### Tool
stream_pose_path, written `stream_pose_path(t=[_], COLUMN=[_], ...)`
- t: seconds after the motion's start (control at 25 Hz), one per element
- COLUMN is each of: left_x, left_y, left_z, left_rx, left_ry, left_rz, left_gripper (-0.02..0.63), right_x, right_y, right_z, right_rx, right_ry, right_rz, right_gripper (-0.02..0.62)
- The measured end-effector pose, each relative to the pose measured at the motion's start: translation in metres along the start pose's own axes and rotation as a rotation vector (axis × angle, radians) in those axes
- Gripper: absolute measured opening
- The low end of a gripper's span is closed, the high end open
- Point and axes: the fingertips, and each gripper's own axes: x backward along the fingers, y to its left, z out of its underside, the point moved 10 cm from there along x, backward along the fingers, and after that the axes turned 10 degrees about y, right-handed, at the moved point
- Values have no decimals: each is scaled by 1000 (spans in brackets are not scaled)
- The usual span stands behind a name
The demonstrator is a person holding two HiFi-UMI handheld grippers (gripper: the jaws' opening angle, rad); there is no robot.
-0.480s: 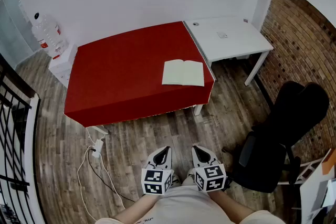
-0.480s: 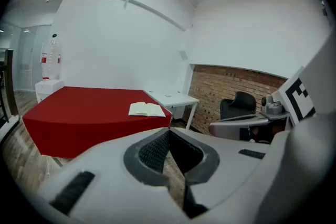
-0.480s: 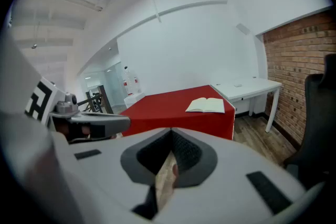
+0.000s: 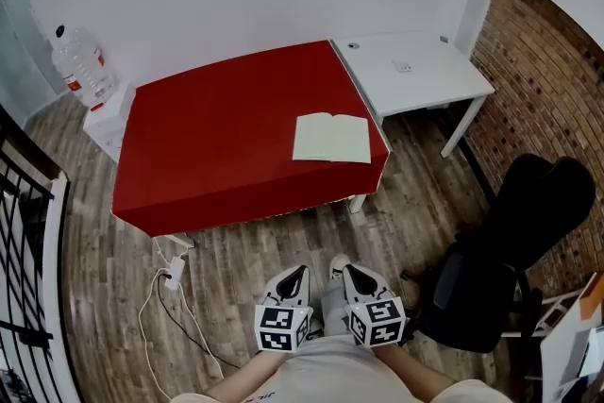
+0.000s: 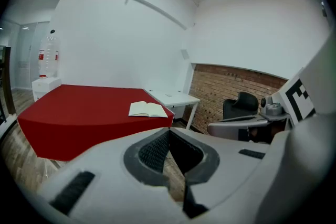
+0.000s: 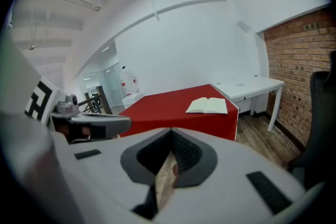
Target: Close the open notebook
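Nearest, the left tool (image 4: 293, 274) and the right tool (image 4: 352, 273) sit side by side above the wooden floor (image 4: 245, 250), each with its jaws pressed together on nothing. A black chair (image 4: 491, 283) stands to their right. Farther off, the notebook (image 4: 331, 139) lies open, pages up, near the right near corner of the red bench (image 4: 208, 142), well apart from both tools. A white bench (image 4: 415, 71) stands just beside it, at the far right.

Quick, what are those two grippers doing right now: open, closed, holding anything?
Left gripper: jaws closed, holding nothing.
Right gripper: jaws closed, holding nothing.
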Motion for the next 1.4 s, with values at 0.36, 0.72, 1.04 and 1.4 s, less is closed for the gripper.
stream_pose_path(t=[0.36,0.72,1.04,1.4], left_x=[-88,-181,-240,-274], left_y=[35,66,72,95], left_z=[-49,-133,-189,-223], left_rx=[21,33,30,4], left_ry=[13,-1,-15,4], left_rz=[-15,-39,-51,-47], left_gripper=[6,6,6,6], right_x=[-73,-146,-183,-214], right_y=[-55,-127,-178,-191], right_z=[-61,-146,-197,-228], right_rx=[29,40,39,18], right_ry=[-1,3,0,-16], right_rz=[-15,-25,-42,-24], right_gripper=[6,6,6,6])
